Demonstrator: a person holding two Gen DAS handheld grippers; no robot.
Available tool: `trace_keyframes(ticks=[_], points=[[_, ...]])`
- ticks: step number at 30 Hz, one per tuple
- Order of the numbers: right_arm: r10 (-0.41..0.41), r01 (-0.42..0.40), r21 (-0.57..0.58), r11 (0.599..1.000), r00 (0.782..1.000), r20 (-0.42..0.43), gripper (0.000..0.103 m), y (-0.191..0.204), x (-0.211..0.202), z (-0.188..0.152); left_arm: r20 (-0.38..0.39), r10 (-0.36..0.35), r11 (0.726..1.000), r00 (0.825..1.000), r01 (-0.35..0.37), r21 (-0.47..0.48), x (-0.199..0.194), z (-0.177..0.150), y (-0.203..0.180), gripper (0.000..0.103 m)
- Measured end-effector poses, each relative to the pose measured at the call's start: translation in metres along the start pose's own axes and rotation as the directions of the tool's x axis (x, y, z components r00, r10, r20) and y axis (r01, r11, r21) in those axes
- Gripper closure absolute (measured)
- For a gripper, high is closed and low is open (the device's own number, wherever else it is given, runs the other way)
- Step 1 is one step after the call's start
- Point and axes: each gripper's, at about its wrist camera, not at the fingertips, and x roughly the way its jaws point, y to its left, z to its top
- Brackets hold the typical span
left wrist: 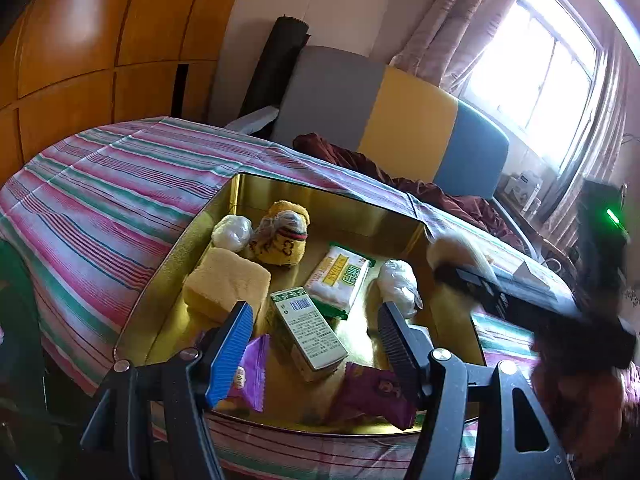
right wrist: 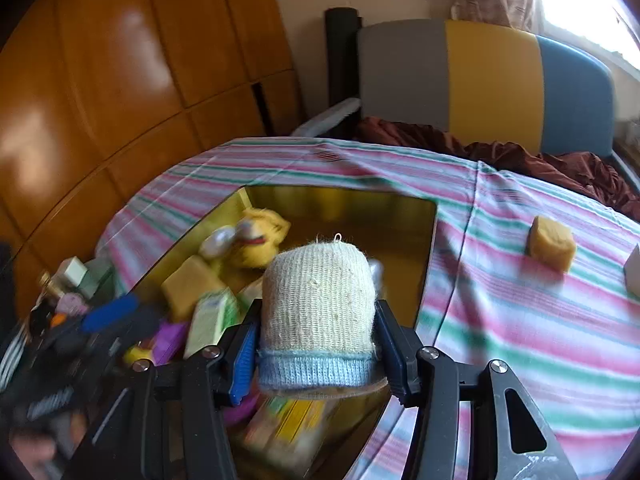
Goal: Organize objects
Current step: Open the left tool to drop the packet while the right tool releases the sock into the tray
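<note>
A gold metal tray lies on the striped cloth. It holds a yellow sponge, a yellow plush slipper, a cotton pack, a green-and-white box, purple packets and two white bundles. My left gripper hovers open over the tray's near end, its fingers empty with the box below them. My right gripper is shut on a cream knitted sock with a blue cuff, held above the tray. It shows blurred at the right of the left wrist view.
A second yellow sponge and a white box sit on the cloth right of the tray. Small bottles and boxes crowd the left. A grey, yellow and blue headboard, a maroon blanket and wooden wardrobe doors stand behind.
</note>
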Motion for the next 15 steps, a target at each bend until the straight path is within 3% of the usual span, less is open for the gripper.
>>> trace_keyframes(ticks=[8,15], points=[[-0.126,0.125,-0.033,0.992,0.991,-0.038,0.049,-0.026,0.048,0.044,-0.02,-0.019,1.0,1.0,0.019,0.017,0.005,-0.003,-0.001,0.037],[-0.197,0.191,-0.085,0.978,0.979,-0.06,0.049,-0.032,0.08,0.058,-0.012,-0.018,1.0,1.0,0.018,-0.001,0.003,0.0,0.003,0.037]])
